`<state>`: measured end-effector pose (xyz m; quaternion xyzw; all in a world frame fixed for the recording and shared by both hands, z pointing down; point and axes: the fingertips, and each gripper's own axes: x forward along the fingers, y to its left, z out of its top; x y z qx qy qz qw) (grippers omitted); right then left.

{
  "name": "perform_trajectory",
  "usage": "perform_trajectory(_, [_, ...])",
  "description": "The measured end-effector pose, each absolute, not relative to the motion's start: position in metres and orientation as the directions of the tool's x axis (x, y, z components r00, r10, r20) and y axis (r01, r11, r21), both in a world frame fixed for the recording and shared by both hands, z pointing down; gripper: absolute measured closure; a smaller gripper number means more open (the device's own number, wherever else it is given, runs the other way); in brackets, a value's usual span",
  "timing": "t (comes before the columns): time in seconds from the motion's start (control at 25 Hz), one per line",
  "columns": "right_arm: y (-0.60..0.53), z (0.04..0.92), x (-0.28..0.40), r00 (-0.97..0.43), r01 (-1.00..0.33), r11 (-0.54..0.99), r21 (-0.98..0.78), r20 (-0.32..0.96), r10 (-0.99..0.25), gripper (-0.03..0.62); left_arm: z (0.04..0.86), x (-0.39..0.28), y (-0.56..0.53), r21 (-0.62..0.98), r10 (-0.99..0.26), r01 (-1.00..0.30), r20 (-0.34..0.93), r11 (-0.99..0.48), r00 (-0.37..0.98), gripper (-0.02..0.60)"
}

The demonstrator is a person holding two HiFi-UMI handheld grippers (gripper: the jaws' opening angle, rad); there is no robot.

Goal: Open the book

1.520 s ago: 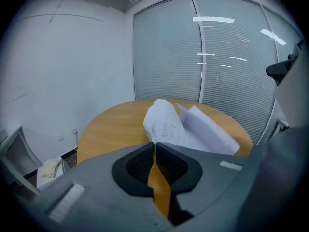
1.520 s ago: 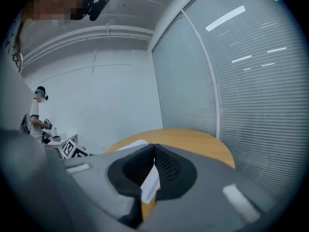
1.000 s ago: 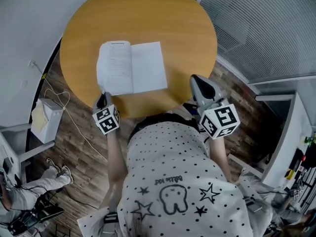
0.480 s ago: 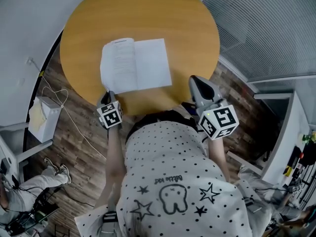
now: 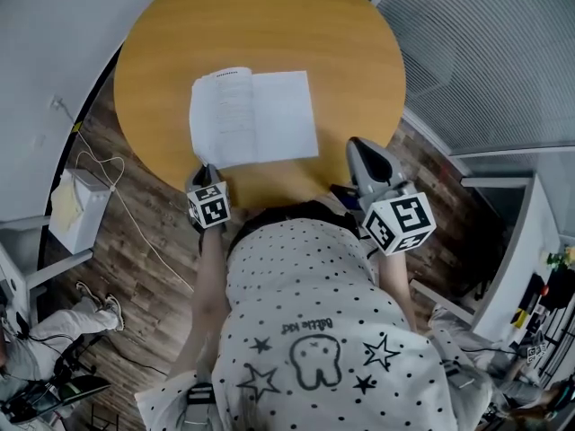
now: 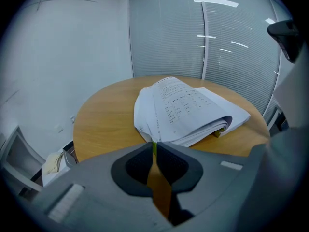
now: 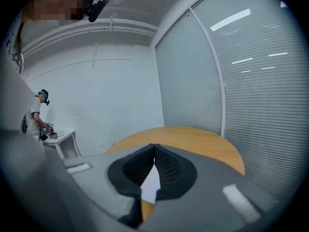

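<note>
Now, L hand-held gripper (image 5: 208, 171) lower beside open book (image 5: 254, 118), jaws shut, empty, R hand-held gripper (image 5: 358, 145) also shut, empty

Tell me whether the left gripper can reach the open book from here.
Probably yes: the left gripper sits just short of the book, at its near left corner, with nothing on the table between.
</note>
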<state>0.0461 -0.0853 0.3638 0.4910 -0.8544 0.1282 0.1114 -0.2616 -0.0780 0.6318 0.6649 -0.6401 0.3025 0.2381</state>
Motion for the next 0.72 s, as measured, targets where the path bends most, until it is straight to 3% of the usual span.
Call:
perform_trajectory(0.56, [-0.0936, 0.3654, 0.0451, -0.510, -0.858, 0.498, -0.123, 0.315, -0.801, 0.591, 0.6336, -0.2610, -0.0771, -0.049, -0.702, -0.997, 0.712, -0.058, 0.006, 0.533])
perform_trajectory(0.64, [-0.0935, 0.3652, 0.0429, -0.513, -0.856, 0.501, -0.124, 0.315, -0.798, 0.590, 0.6319, -0.2636, -0.0753, -0.035, -0.708, -0.998, 0.706, -0.045, 0.007, 0.514])
perform_trajectory(0.72, [-0.0938, 0.3657, 0.0419, -0.517, -0.854, 0.505, -0.125, 0.317, -0.795, 0.591, 0.6317, -0.2657, -0.0730, -0.014, -0.716, -0.999, 0.698, -0.031, 0.012, 0.435])
